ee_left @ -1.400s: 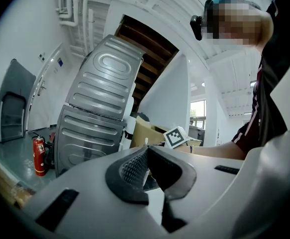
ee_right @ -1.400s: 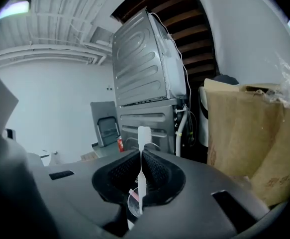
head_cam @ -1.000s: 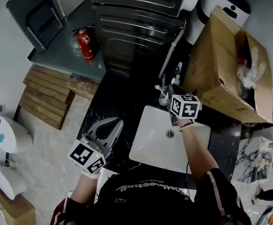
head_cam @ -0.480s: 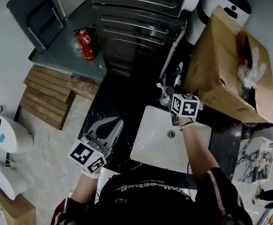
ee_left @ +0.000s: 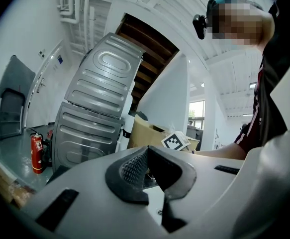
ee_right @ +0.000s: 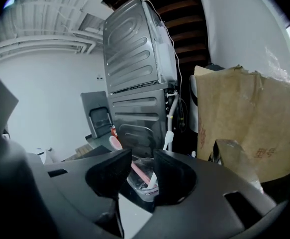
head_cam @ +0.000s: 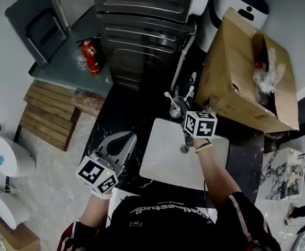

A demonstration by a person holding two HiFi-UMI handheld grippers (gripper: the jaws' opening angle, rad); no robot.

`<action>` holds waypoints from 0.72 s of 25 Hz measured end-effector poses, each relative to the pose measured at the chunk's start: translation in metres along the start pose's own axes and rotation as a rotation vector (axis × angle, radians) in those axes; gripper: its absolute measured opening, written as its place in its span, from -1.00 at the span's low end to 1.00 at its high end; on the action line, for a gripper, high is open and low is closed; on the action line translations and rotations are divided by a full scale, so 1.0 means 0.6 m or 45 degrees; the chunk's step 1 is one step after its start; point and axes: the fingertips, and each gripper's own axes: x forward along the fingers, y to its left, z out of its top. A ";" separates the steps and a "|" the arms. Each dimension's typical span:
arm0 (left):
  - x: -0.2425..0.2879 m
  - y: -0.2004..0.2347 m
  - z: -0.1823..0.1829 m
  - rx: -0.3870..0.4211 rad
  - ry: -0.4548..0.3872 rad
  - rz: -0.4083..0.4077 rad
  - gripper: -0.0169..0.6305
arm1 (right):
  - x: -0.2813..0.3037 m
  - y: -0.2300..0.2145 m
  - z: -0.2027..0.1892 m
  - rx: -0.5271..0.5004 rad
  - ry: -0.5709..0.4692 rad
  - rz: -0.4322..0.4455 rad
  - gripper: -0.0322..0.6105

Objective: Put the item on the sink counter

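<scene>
A clear cup (head_cam: 177,106) holding a pink and a white toothbrush stands on the black sink counter (head_cam: 122,109), behind the white basin (head_cam: 162,163). My right gripper (head_cam: 187,114) reaches over the basin toward it. In the right gripper view the cup (ee_right: 145,181) sits in the gap between the jaws, just past their tips. Those jaws (ee_right: 142,164) have just been opening and now stand open, their pads off the cup. My left gripper (head_cam: 128,137) hovers over the counter left of the basin, shut with nothing in it (ee_left: 145,167).
A large open cardboard box (head_cam: 246,82) stands on the counter right of the cup. A ribbed metal appliance (head_cam: 142,25) rises behind the counter. A drain (head_cam: 184,149) sits in the basin. A fire extinguisher (head_cam: 88,56) and wooden pallet (head_cam: 47,111) are on the floor at left.
The right gripper has drawn back a little from the cup toward the basin. The cup stays on the counter. The left gripper keeps its place.
</scene>
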 end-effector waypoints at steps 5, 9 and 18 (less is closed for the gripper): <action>0.015 -0.053 0.015 0.027 -0.018 -0.044 -0.91 | -0.102 0.024 0.034 -0.039 -0.124 0.065 -0.42; 0.038 -0.111 0.029 0.056 -0.031 -0.106 -0.91 | -0.215 0.039 0.072 -0.074 -0.268 0.118 -0.42; 0.115 -0.271 0.051 0.124 -0.044 -0.313 -0.91 | -0.472 0.031 0.090 -0.143 -0.509 0.139 -0.55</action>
